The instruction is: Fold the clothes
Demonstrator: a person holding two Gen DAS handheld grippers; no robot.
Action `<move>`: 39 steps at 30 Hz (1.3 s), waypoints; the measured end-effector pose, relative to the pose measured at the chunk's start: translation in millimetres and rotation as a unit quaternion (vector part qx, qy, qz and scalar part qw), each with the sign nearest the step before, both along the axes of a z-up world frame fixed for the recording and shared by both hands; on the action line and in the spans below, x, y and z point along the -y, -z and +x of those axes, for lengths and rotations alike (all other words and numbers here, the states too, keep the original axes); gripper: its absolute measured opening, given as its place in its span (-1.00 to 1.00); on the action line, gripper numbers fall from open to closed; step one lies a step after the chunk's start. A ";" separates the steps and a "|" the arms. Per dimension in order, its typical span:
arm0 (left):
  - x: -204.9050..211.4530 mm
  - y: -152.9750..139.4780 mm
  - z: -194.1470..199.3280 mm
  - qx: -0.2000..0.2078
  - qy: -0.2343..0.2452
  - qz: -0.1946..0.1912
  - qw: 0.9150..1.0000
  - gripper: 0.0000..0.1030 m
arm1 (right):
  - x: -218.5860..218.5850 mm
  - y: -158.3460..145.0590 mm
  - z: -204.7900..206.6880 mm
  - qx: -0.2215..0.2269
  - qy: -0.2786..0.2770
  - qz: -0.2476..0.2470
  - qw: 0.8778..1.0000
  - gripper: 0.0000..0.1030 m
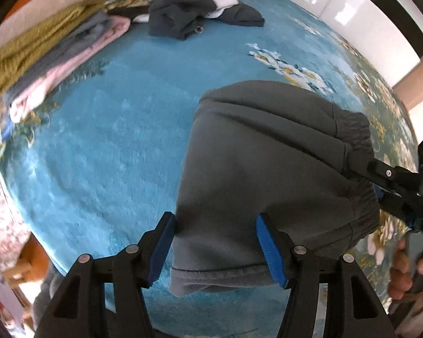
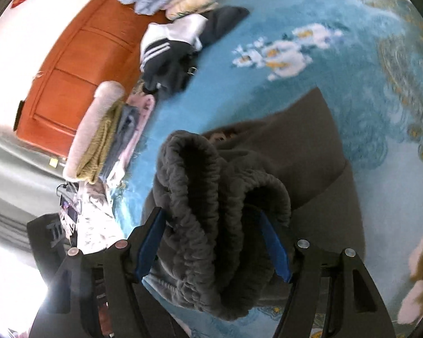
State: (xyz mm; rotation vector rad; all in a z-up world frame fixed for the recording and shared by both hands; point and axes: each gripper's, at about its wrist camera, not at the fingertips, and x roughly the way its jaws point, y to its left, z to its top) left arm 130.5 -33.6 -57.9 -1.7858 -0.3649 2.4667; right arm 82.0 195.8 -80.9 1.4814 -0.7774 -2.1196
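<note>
Both tongs hold the grey sweatpants over the blue blanket: left gripper spread around the hem, right gripper around the bunched waistband. We keep edges level, lowering evenly.

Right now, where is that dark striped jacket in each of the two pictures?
Left wrist view: the striped jacket lies at top centre, on the far part of the blue rug.
Right wrist view: the striped jacket sits upper left of centre, near the orange cabinet.
Shared landmark: the folded stack with the olive knit on it, left of the jacket in the left view, below it in the right.
</note>
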 end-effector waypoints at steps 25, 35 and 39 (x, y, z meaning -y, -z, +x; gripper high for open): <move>15.3 21.1 13.2 0.046 0.033 0.204 0.977 0.23 | -71.7 -6.1 9.0 0.008 0.118 -0.078 0.990 -0.57; 33.0 2.5 10.0 0.017 0.024 0.219 0.975 0.24 | -84.4 2.1 11.0 0.022 0.120 -0.080 0.989 -0.43; 31.1 -14.1 0.6 -0.022 0.026 0.202 0.979 0.24 | -95.9 -27.2 16.7 -0.010 0.117 -0.005 0.993 -0.39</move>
